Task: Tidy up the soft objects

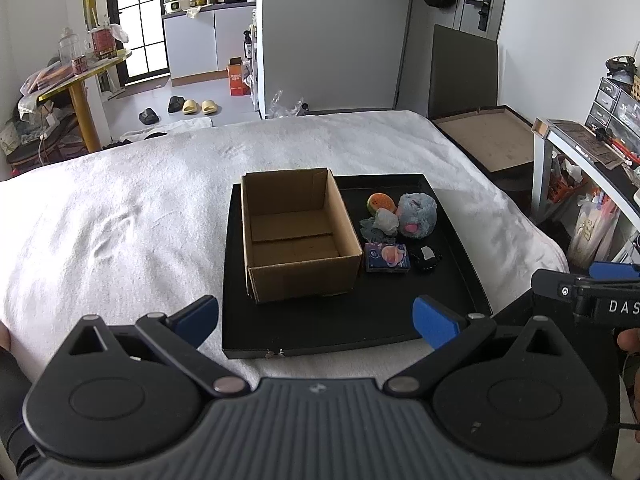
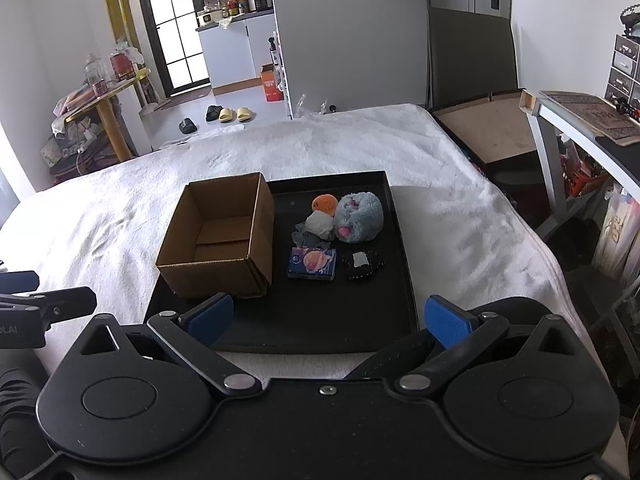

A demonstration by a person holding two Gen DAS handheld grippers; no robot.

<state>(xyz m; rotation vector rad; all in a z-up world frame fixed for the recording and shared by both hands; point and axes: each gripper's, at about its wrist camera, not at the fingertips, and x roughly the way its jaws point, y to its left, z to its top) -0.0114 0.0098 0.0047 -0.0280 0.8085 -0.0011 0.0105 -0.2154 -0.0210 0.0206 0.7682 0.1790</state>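
Observation:
A black tray (image 1: 348, 332) (image 2: 320, 328) lies on a white bed cover. An open, empty cardboard box (image 1: 296, 236) (image 2: 220, 240) stands on its left half. To the right sit a fluffy blue plush (image 1: 418, 214) (image 2: 360, 216), an orange ball (image 1: 380, 202) (image 2: 325, 203), a white-grey soft lump (image 1: 387, 220) (image 2: 320, 224), a blue packet (image 1: 387, 258) (image 2: 312, 264) and a black pouch (image 1: 426, 258) (image 2: 364, 264). My left gripper (image 1: 316, 320) hangs open over the tray's near edge. My right gripper (image 2: 328, 318) is open too, holding nothing.
The white bed cover (image 1: 120, 216) spreads wide to the left and behind the tray. A brown board (image 1: 488, 140) and a desk (image 1: 580, 148) with drawers stand at the right. A yellow table (image 1: 80, 80) and slippers (image 1: 196, 106) are on the floor beyond.

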